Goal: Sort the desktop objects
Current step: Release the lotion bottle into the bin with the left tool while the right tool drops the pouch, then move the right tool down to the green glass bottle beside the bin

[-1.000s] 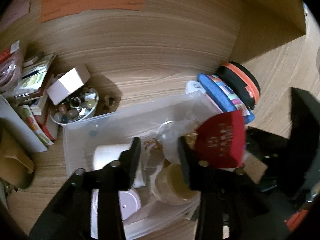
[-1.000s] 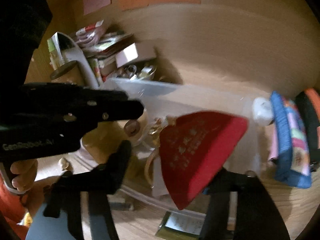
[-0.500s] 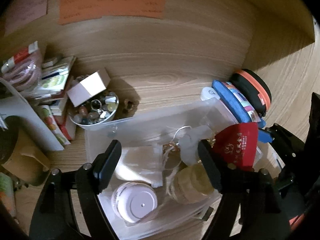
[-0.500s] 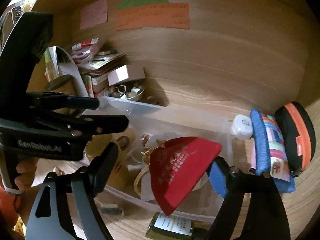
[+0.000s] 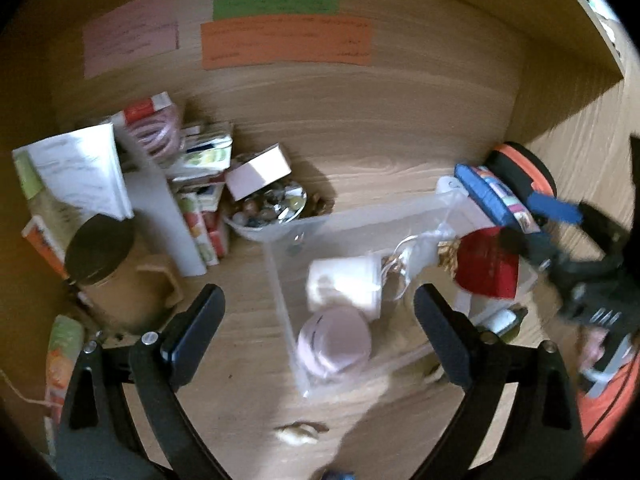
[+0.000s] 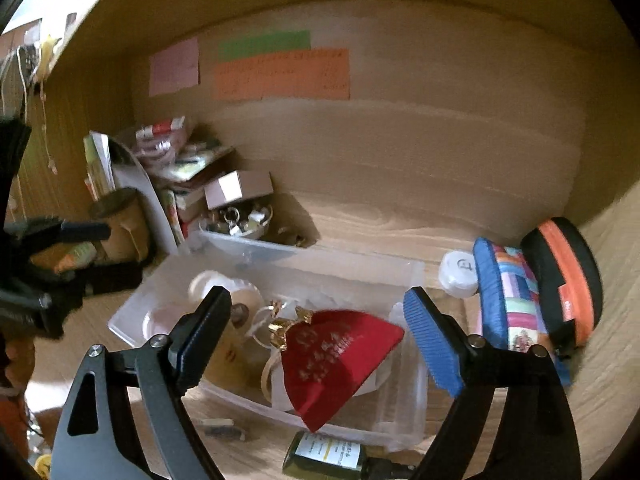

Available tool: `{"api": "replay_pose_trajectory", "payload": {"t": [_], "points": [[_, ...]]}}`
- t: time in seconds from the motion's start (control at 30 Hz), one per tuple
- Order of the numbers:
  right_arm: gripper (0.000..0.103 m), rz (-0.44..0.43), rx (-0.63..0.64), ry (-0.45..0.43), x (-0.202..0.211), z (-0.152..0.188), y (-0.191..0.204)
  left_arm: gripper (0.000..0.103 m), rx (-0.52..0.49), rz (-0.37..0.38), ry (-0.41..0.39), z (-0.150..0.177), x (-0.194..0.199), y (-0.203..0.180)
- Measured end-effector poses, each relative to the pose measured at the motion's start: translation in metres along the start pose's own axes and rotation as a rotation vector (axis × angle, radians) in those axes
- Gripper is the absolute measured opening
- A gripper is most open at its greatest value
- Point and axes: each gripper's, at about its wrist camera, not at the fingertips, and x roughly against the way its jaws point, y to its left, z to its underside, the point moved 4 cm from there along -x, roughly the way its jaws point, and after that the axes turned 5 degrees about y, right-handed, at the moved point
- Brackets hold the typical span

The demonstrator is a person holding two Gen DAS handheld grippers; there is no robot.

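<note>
Red fabric pouch w/ white print (image 6: 340,360) is now seen lying inside clear plastic bin (image 6: 332,268), released since 0.5 s ago, when it was pinched by right gripper (image 6: 316,344). Both right and left gripper (image 5: 316,336) are spread wide, nothing held, pulled back. This item judged sorted; green glass bottle (image 6: 332,456) by the bin's near wall is probably next.

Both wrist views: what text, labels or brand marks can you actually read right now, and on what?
None reads clearly.
Orange note: handwriting, too blurred.
Pink note: faint writing, unreadable.
Green strip: nothing legible.
Red pouch: white print, blurred.
White round case: one dark mark, unclear.
Green bottle: label print too small.
Orange-black case: small tag, unreadable.
</note>
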Motion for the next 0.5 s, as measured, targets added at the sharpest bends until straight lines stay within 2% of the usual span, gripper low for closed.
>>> {"api": "replay_pose_trajectory", "payload": {"t": [0.13, 0.2, 0.27, 0.5], "points": [[0.089, 0.015, 0.015, -0.03, 0.026, -0.004, 0.004, 0.097, 0.0, -0.008, 0.004, 0.013, 0.008, 0.006], [0.099, 0.03, 0.027, -0.047, 0.04, -0.003, 0.009, 0.097, 0.002, -0.013, 0.005, 0.019, 0.012, 0.01], [0.101, 0.046, 0.036, -0.068, 0.054, 0.001, 0.014, 0.097, 0.003, -0.017, 0.009, 0.025, 0.015, 0.015], [0.102, 0.085, 0.022, -0.073, 0.084, 0.023, 0.021, 0.098, 0.018, -0.027, 0.027, 0.05, 0.032, 0.039]]}}
